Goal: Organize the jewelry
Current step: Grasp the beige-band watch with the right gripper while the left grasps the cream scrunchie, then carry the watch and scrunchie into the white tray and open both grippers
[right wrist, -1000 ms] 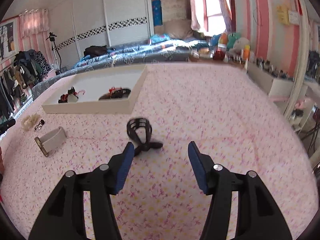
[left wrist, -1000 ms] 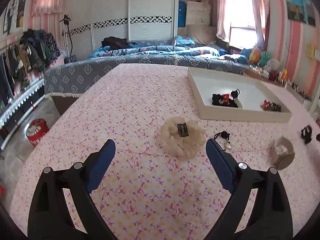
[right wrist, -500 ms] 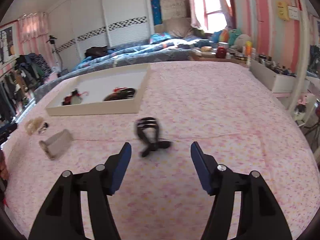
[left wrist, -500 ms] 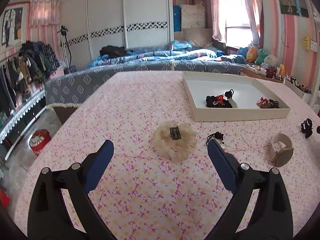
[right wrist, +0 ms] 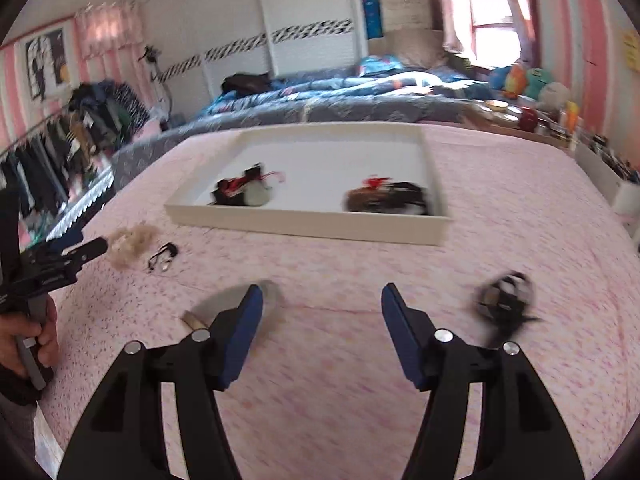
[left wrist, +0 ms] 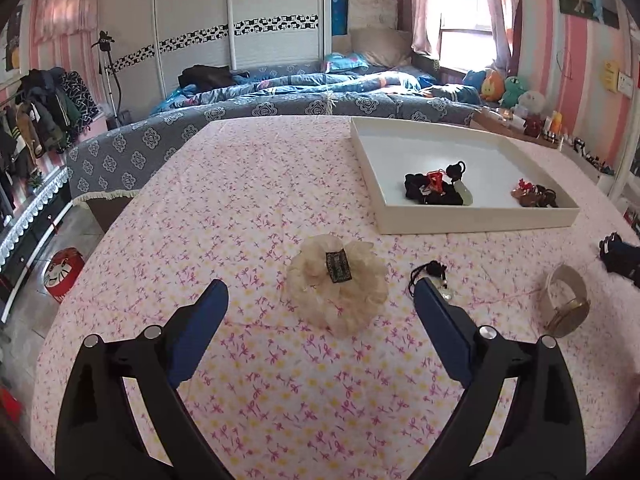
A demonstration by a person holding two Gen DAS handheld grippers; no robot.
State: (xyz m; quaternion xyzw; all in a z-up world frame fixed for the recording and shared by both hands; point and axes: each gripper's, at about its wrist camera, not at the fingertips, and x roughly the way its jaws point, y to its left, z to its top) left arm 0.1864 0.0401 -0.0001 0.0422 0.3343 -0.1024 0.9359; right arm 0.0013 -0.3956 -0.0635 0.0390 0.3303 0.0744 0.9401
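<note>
**Hovering open over the jewelry**

Gaping wide, the left hand-held gripper frames a cream scrunchie on the desk, touching nothing. The right hand-held gripper is open and empty. The white tray holds 2 small clusters.

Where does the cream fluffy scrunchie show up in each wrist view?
Left wrist: cream scrunchie at centre, on the cloth between the open fingers.
Right wrist: same scrunchie, blurred, far left by the left gripper.
Shared landmark: white tray behind it.

Left tool and right tool both gape empty, angled downward.
</note>
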